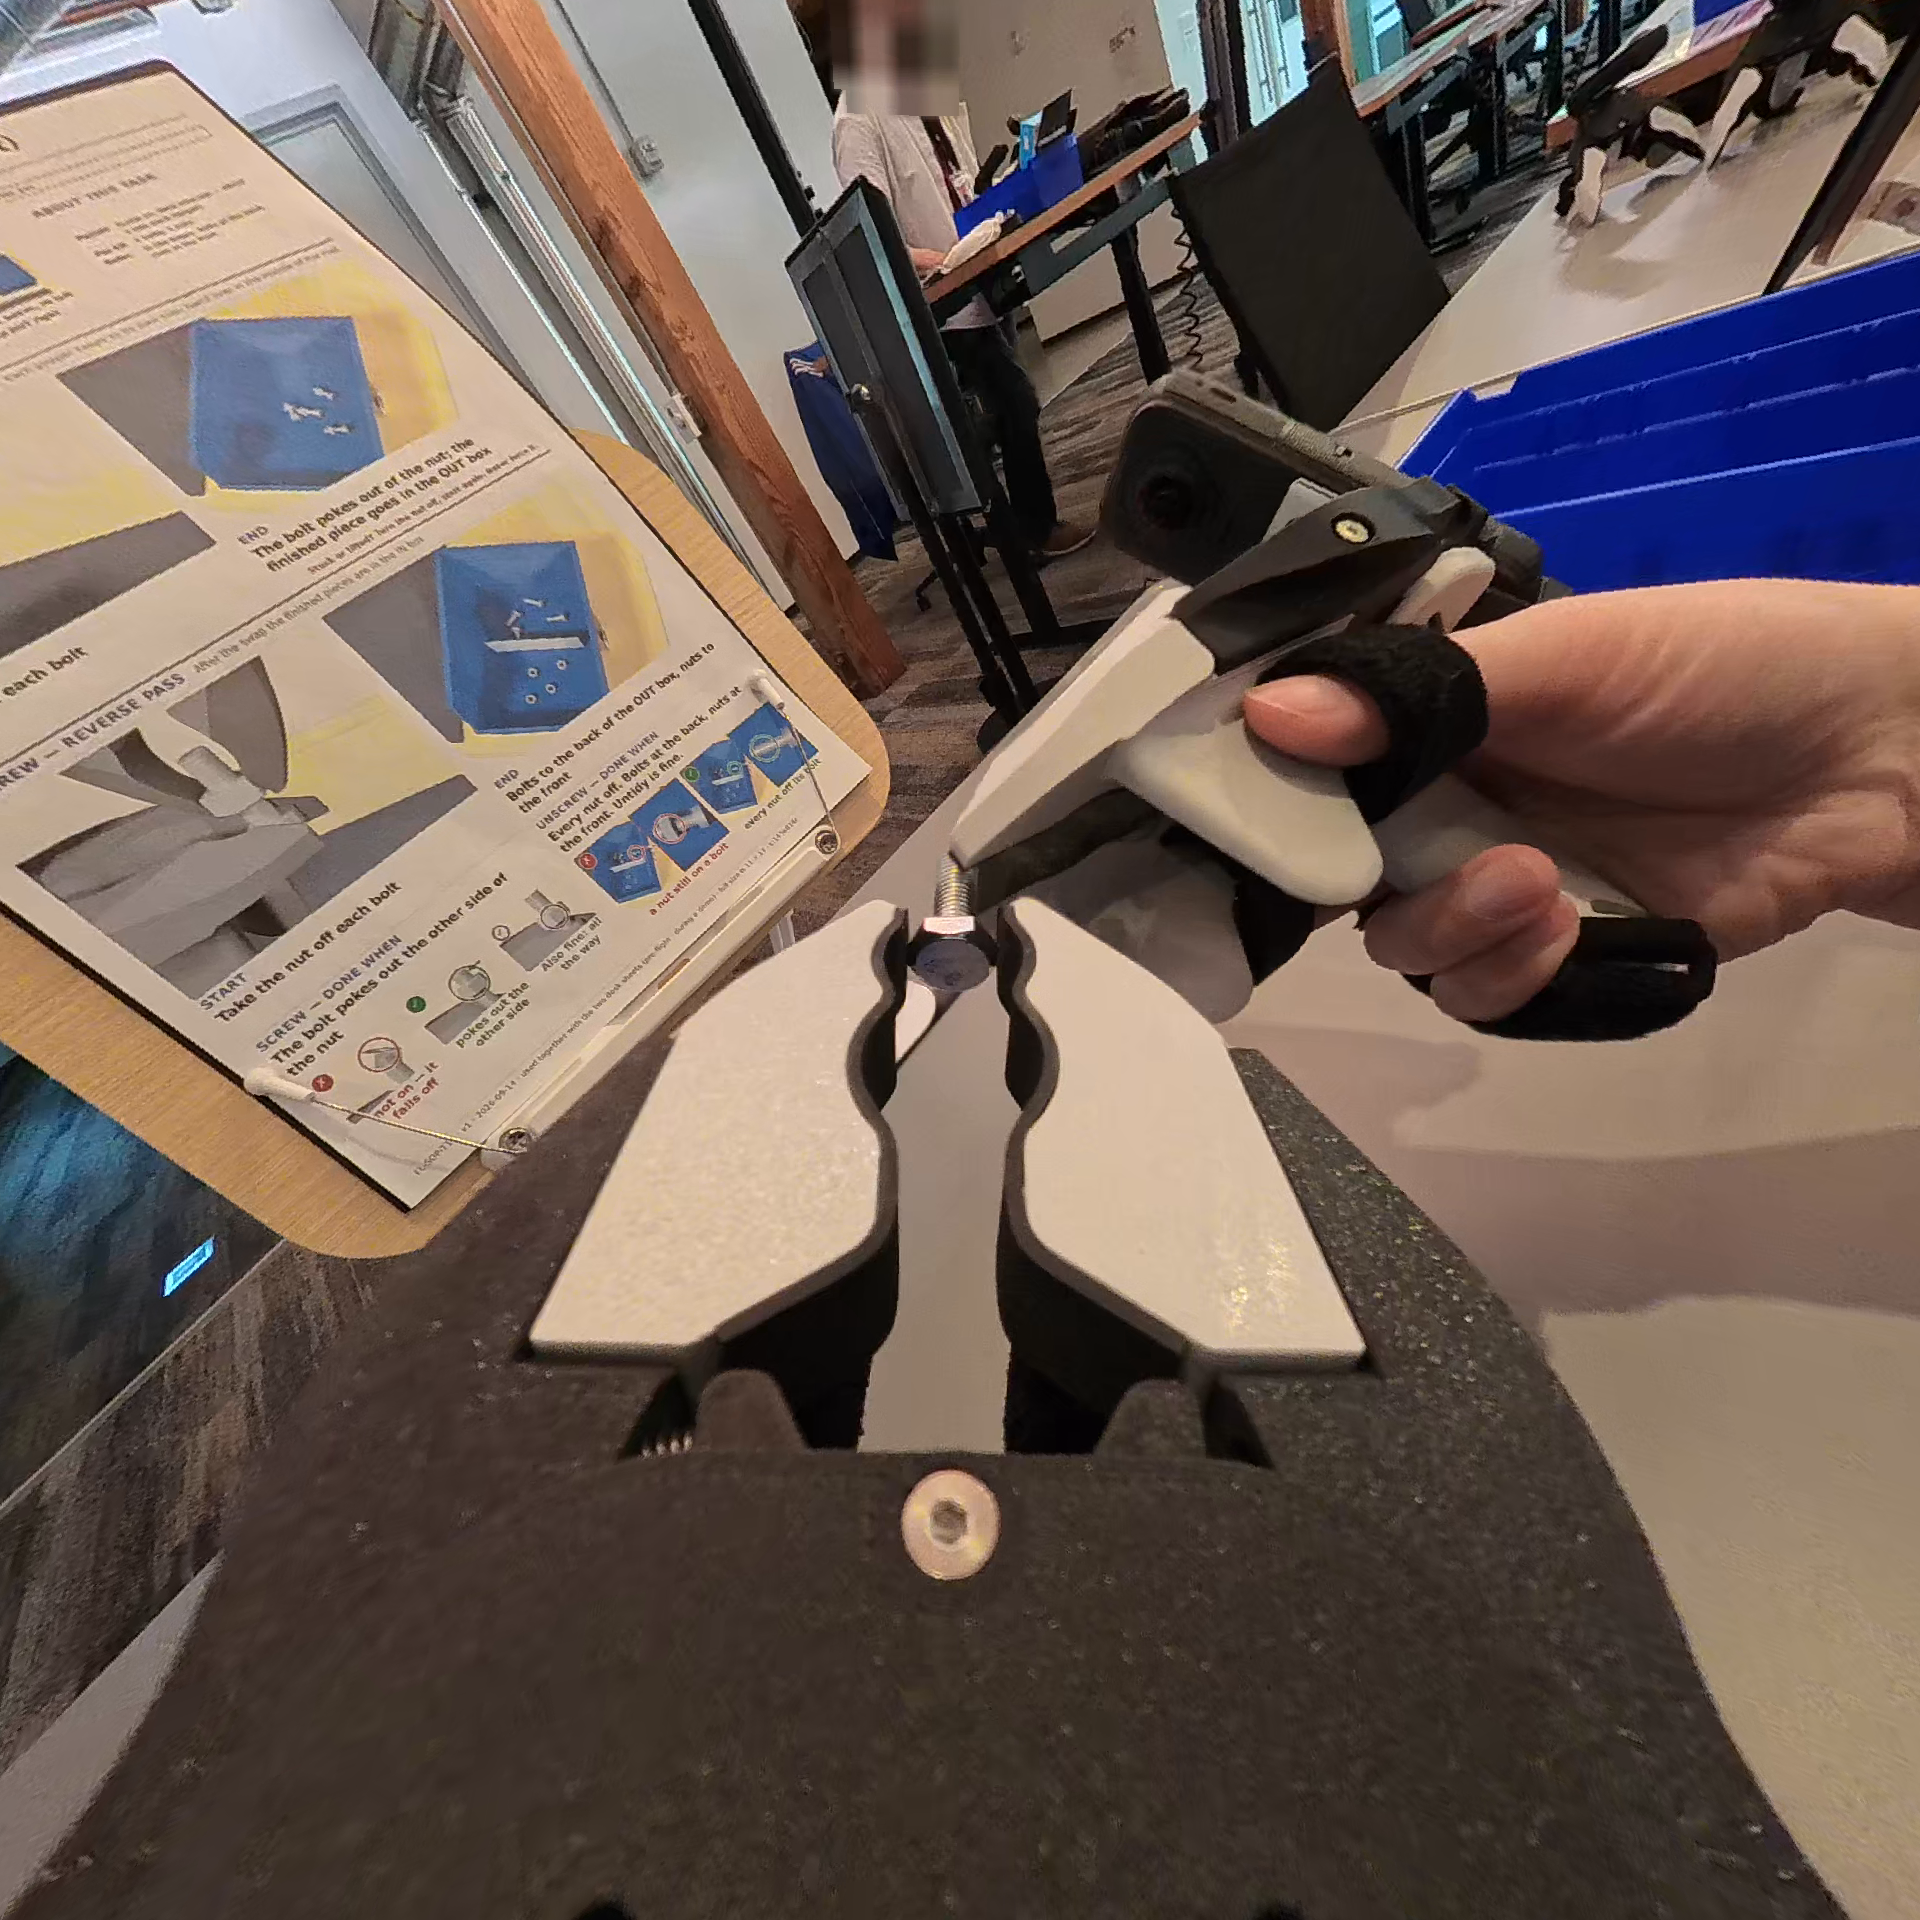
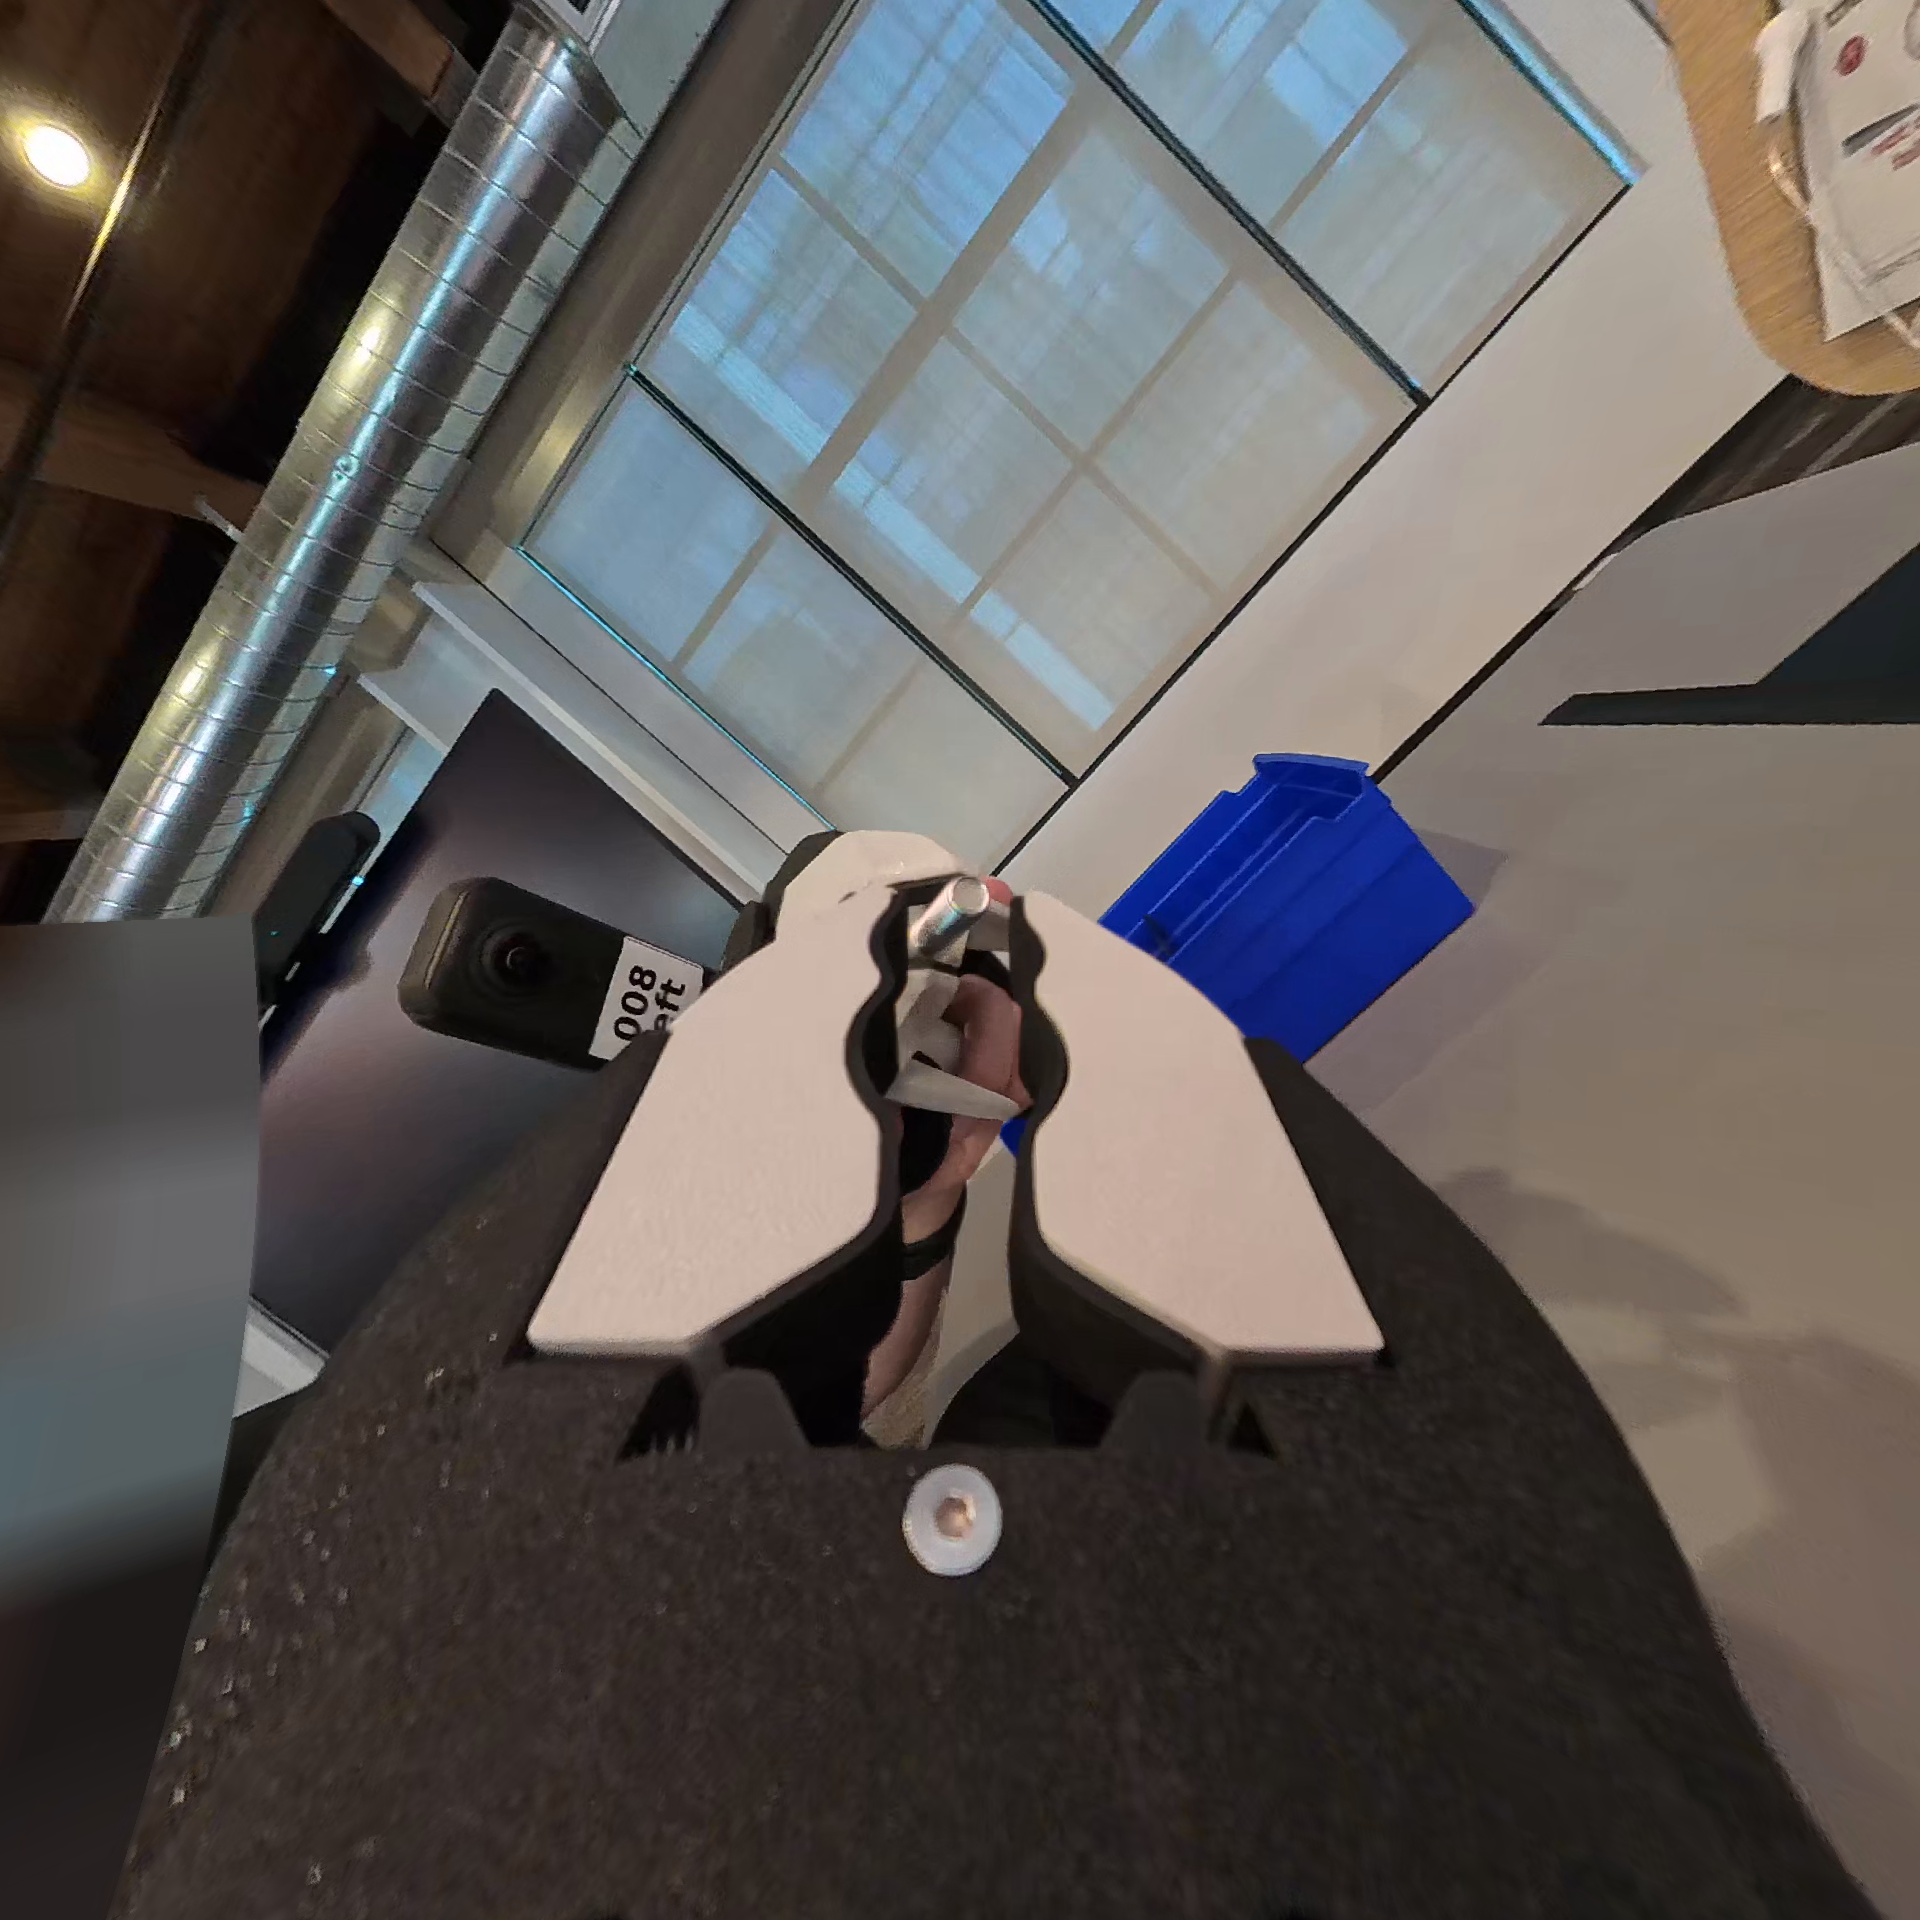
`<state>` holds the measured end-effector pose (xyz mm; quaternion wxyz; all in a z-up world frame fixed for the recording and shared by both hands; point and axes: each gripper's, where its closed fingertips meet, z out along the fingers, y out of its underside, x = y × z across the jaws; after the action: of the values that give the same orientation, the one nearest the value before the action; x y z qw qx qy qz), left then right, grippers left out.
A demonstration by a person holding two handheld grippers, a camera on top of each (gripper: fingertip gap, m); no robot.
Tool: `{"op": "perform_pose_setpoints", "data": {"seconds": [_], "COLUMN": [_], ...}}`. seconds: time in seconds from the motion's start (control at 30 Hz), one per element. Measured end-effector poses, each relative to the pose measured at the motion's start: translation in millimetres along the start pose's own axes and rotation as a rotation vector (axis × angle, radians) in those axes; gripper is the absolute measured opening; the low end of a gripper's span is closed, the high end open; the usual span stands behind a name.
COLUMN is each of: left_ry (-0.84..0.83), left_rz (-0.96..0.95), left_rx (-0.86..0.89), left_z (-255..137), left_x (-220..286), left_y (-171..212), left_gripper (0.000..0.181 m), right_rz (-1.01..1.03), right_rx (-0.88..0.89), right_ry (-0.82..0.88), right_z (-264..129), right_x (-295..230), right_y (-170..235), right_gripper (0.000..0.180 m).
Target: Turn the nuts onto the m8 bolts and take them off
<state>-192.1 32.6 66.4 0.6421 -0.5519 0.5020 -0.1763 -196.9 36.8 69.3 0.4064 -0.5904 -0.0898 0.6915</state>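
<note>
Two grippers meet on one bolt (image 1: 948, 940), held mid-air. Your left gripper (image 1: 948, 961) is clamped on its head; your right gripper (image 2: 961, 920) is pinched around the threaded shank. Small, rigid, slick steel, I'd judge: grip the hex flats, not the threads. Whether a nut is on it is hard to make out; blue bin (image 2: 1288, 914) contents hidden.

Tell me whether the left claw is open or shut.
Shut on the bolt: the left claw has its fingertips pressed against the hex head from both sides.

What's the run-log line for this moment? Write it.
left gripper: shut on silver steel hex bolt | right gripper: at its threaded end, grip unclear
</note>
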Motion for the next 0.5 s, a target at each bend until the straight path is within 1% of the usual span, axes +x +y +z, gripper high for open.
{"op": "perform_pose_setpoints", "data": {"seconds": [0.1, 0.33, 0.43, 0.5], "left_ry": [0.006, 0.014, 0.053, 0.094], "left_rz": [0.009, 0.001, -0.034, -0.071], "left_rx": [0.003, -0.010, -0.013, -0.024], "left_z": [1.4, 2.9, 1.5, 0.0], "left_x": [3.6, 6.5, 10.0, 12.4], "left_y": [-0.7, 1.5, -0.8, -2.7], "left_gripper": [0.016, 0.016, 0.017, 0.021], "right_rz": [0.002, -0.060, -0.152, -0.244], "right_rx": [0.022, -0.010, -0.046, -0.067], "right_ry": [-0.037, -0.030, -0.046, -0.045], "right_z": [0.0, -2.1, -3.6, -5.3], "right_x": [-3.4, -4.4, -10.1, -16.6], "right_y": [-2.1, -0.8, 0.1, -0.6], "right_gripper": [0.008, 0.007, 0.007, 0.007]}}
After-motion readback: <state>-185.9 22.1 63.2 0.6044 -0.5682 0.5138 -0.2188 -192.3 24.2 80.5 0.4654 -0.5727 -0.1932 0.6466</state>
